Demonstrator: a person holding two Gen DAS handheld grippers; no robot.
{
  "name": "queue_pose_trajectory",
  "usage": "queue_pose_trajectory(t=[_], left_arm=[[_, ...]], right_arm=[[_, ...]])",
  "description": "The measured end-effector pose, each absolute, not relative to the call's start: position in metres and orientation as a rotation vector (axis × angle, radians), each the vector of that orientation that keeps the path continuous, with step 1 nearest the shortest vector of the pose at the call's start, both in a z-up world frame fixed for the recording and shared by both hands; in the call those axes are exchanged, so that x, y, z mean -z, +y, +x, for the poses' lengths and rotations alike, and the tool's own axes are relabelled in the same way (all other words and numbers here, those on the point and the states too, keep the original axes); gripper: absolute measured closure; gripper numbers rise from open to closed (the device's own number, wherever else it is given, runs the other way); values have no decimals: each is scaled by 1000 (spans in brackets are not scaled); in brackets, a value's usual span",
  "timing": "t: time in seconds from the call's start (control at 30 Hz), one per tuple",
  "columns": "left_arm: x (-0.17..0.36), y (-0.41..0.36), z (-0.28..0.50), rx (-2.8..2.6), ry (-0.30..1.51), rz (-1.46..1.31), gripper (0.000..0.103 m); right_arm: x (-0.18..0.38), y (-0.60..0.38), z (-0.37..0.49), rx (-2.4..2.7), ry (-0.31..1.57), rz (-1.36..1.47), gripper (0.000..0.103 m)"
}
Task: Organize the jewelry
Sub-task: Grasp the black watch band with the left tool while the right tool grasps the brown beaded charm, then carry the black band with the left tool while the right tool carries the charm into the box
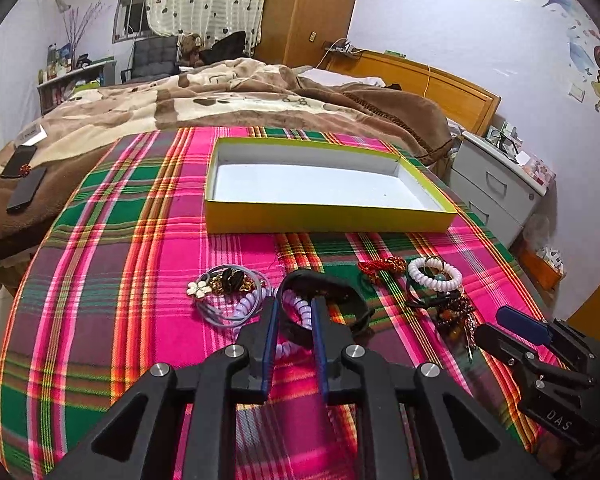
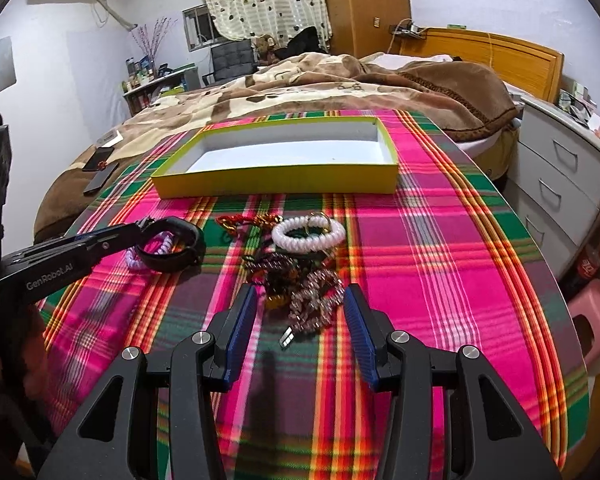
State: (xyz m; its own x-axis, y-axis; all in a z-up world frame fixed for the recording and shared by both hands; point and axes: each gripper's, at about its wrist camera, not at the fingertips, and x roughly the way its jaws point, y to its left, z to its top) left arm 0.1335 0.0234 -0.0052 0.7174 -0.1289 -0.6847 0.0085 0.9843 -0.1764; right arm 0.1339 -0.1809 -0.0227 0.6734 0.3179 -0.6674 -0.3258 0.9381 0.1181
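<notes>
We have the left gripper [image 1: 294, 312] down on the plaid cloth [image 1: 140, 264], its fingers narrowed around the near edge of a black strap [image 1: 320, 286] and a lilac coil hair tie [image 1: 302, 312] that runs between them; whether they are truly pinching or just straddling we cannot tell. The yellow box [image 1: 328, 218] sits beyond, empty and well apart from the pile.

Our worry is that the coil and the strap lie overlapped, so a lift may bring both, or catch only the coil and let the strap slip. The coil also trails left toward a cluster of thin bands and a flower clip [image 1: 198, 289], which could drag along and spill short of the box.

Our right gripper [image 2: 300, 312] hangs wide open and empty, just over a heap of beaded bracelets [image 2: 316, 300]. That heap looks tangled with dark cords running up to a white coil bracelet [image 2: 308, 234] and a red and gold chain [image 2: 244, 222], so closing there may hoist a clump.

The two grippers work near each other and could bump. The box's front wall stands in the way of any low carry
</notes>
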Motion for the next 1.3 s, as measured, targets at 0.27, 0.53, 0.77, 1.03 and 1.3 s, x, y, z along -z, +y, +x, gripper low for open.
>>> queue_pose_trajectory(t=[0.27,0.53,0.77,1.03,1.3], left_arm=[[12,21,145,66,801,-157,87],[16,18,151,60,822,-134,87],[16,18,154,60,830,-125,87],[14,23,146,69,821,-141,97],[1,26,132,93,782,-163,97]], right_arm=[[18,-162,146,-400,736,-69,57],[25,-151,152,-397,762,-140,75],[23,-153,152,-376,755,-156,94],[19,-160,146,-400,754,-100,96],[5,-170,138,-427,740,-14,96]])
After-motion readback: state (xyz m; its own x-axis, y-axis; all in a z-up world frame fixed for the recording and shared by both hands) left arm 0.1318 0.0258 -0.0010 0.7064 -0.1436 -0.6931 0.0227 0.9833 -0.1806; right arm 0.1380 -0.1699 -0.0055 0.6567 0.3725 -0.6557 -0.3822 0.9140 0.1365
